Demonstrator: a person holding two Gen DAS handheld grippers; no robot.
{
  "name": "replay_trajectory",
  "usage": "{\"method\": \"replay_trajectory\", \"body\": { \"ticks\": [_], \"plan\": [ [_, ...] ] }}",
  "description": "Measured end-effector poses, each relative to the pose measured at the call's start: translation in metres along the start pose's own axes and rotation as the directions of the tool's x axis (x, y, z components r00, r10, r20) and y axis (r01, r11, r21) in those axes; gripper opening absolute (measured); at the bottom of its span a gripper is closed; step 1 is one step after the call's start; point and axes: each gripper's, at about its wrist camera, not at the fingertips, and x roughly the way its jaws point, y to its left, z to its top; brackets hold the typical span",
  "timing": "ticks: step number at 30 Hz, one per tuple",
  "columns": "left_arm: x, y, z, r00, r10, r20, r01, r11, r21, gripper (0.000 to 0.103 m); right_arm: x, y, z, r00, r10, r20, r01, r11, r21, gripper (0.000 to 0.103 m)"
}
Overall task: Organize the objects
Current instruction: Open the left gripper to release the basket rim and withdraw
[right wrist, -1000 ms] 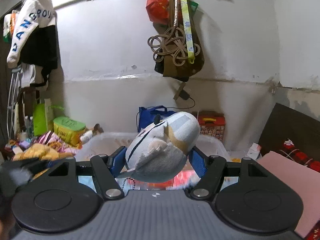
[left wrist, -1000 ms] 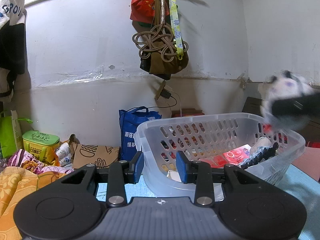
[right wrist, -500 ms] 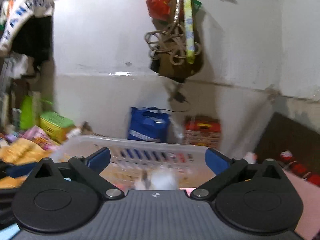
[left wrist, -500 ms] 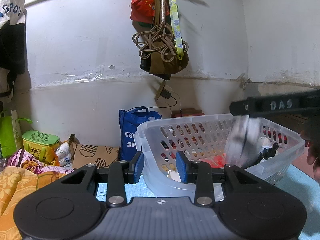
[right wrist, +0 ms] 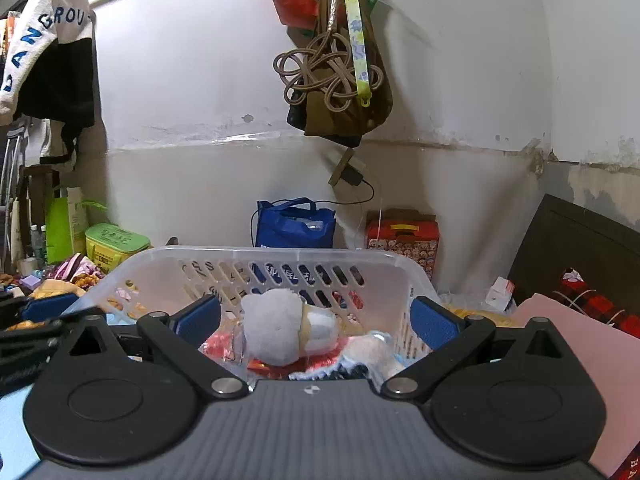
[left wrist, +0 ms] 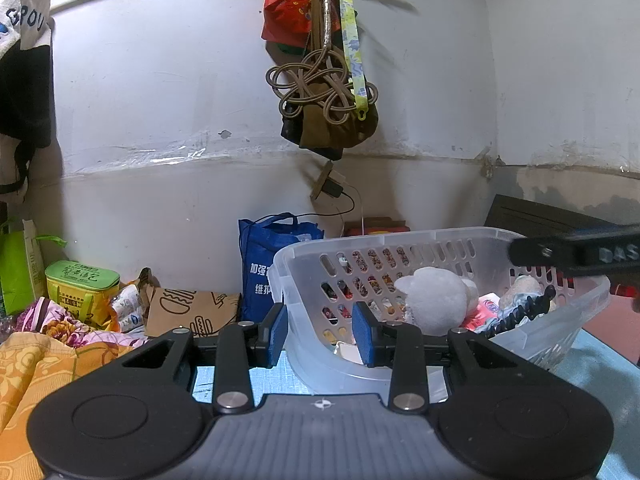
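Right gripper [right wrist: 316, 320] is spread wide, nothing in it, hovering over the basket [right wrist: 264, 254]. Grey plush toy [right wrist: 286, 330] lies inside, on top of red packets and other bits. Left gripper [left wrist: 320, 334] has its pads a narrow gap apart, empty, parked just outside the basket's near corner. 2 risks, as I judge them: the plush sits high on a loose pile, so a bump to the basket wall could roll it; the right gripper could clip the rim on its way out.
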Motion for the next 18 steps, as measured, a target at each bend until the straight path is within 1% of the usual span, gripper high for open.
{"method": "replay_trajectory", "body": {
  "ticks": [5, 7, 9, 10, 11, 12, 13, 14, 16, 18],
  "plan": [
    [-0.001, 0.001, -0.001, 1.000, 0.001, 0.001, -0.001, 1.000, -0.008, 0.039, -0.008, -0.014, -0.005, 1.000, 0.013, 0.004, -0.013, 0.999, 0.042, 0.103],
    [-0.003, 0.003, -0.001, 1.000, 0.002, 0.008, -0.002, 1.000, -0.031, 0.039, -0.012, -0.021, -0.005, 1.000, 0.013, 0.015, -0.014, 0.998, 0.062, 0.103],
    [-0.011, 0.007, -0.001, 0.999, -0.019, 0.038, 0.021, 0.998, -0.067, 0.040, -0.016, -0.026, -0.006, 1.000, 0.015, 0.024, -0.017, 0.996, 0.082, 0.103],
    [-0.018, 0.009, 0.001, 0.997, -0.031, 0.071, 0.037, 0.996, -0.081, 0.043, -0.019, -0.029, -0.007, 0.999, 0.017, 0.028, -0.019, 0.996, 0.089, 0.103],
    [-0.024, 0.011, 0.002, 0.994, -0.035, 0.102, 0.044, 0.995, -0.092, 0.057, -0.023, -0.032, -0.008, 0.999, 0.021, 0.032, -0.024, 0.995, 0.095, 0.103],
    [-0.032, 0.012, 0.004, 0.991, -0.036, 0.132, 0.049, 0.994, -0.101, 0.090, -0.026, -0.034, -0.009, 0.999, 0.024, 0.035, -0.027, 0.995, 0.100, 0.103],
    [-0.039, 0.012, 0.005, 0.987, -0.028, 0.158, 0.045, 0.993, -0.107, 0.103, -0.029, -0.036, -0.011, 0.999, 0.027, 0.034, -0.031, 0.994, 0.102, 0.103],
    [-0.046, 0.010, 0.005, 0.982, -0.009, 0.187, 0.029, 0.994, -0.104, 0.103, -0.032, -0.038, -0.013, 0.999, 0.031, 0.032, -0.034, 0.994, 0.100, 0.103],
    [-0.052, 0.004, 0.005, 0.983, 0.040, 0.180, -0.023, 0.996, -0.091, 0.103, -0.036, -0.038, -0.017, 0.999, 0.030, 0.010, -0.031, 0.996, 0.085, 0.103],
    [-0.055, -0.002, 0.001, 0.984, 0.067, 0.164, -0.054, 0.995, -0.081, 0.103, -0.038, -0.036, -0.022, 1.000, 0.014, -0.024, -0.013, 0.999, 0.053, 0.103]
  ]
}}
